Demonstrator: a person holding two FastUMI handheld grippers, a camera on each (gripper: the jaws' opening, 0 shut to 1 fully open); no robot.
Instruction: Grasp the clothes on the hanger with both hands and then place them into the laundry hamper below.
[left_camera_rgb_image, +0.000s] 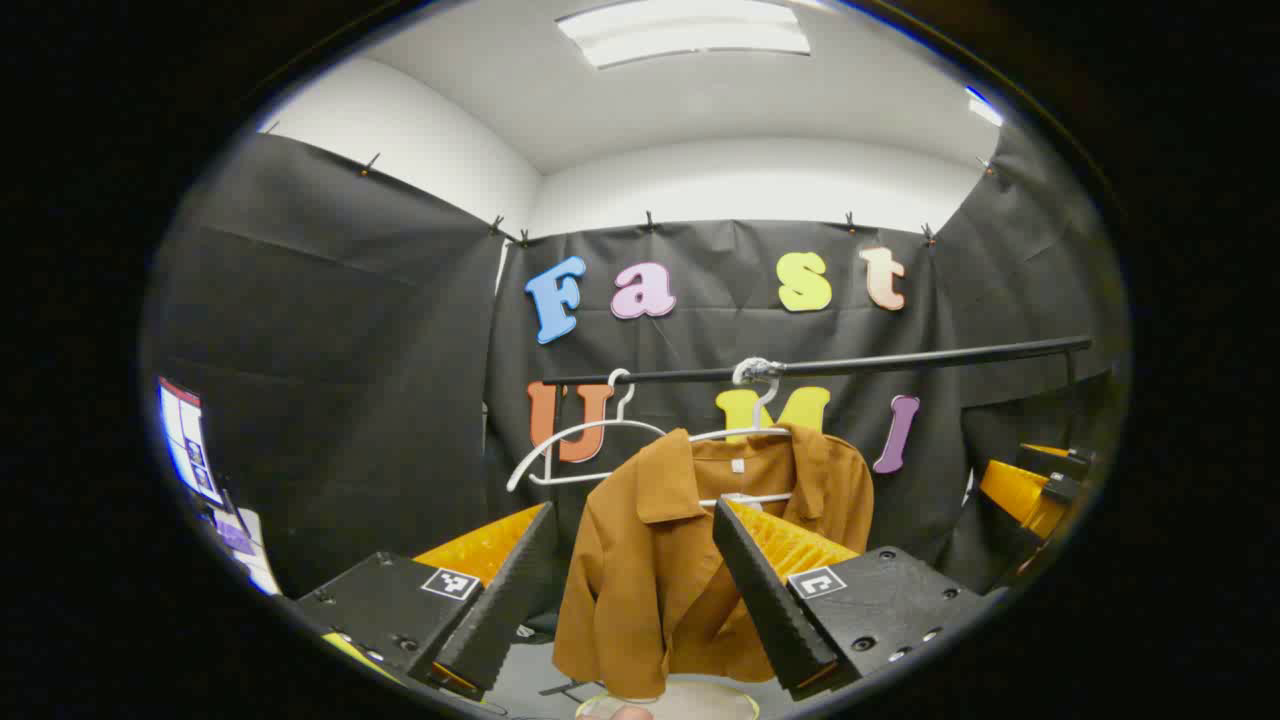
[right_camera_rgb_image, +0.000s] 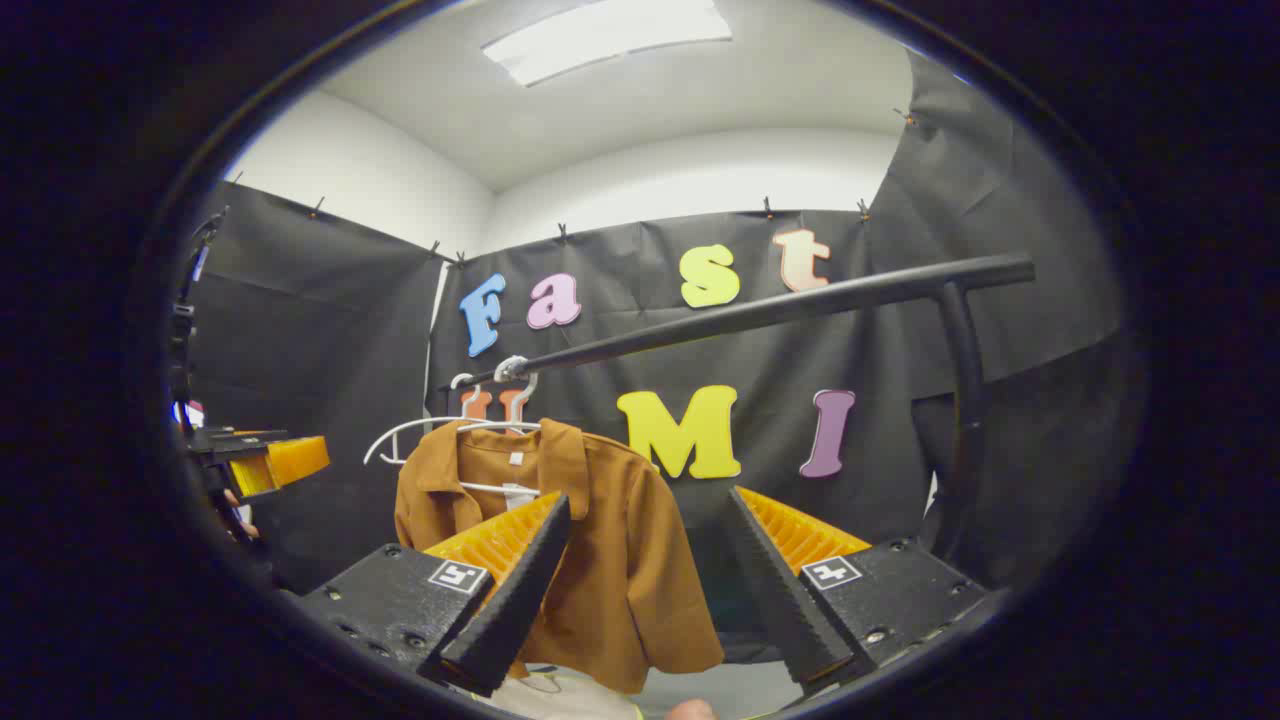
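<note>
A brown shirt (left_camera_rgb_image: 650, 560) hangs on a white hanger (left_camera_rgb_image: 755, 400) from a black rail (left_camera_rgb_image: 900, 362). My left gripper (left_camera_rgb_image: 640, 590) is open, and the shirt's left side hangs farther off between its fingers. In the right gripper view the same shirt (right_camera_rgb_image: 620, 560) hangs on its hanger (right_camera_rgb_image: 505, 400) under the rail (right_camera_rgb_image: 760, 315). My right gripper (right_camera_rgb_image: 650, 580) is open too, facing the shirt's right sleeve from a short way off. Below the shirt shows a pale rim of the hamper (left_camera_rgb_image: 690, 700), also low in the right gripper view as the hamper (right_camera_rgb_image: 560, 695).
An empty white hanger (left_camera_rgb_image: 570, 440) hangs on the rail left of the shirt. The rail's upright post (right_camera_rgb_image: 965, 400) stands at the right. The other gripper (left_camera_rgb_image: 1030, 490) is at the far right of the left gripper view. A screen (left_camera_rgb_image: 185, 440) sits at the far left.
</note>
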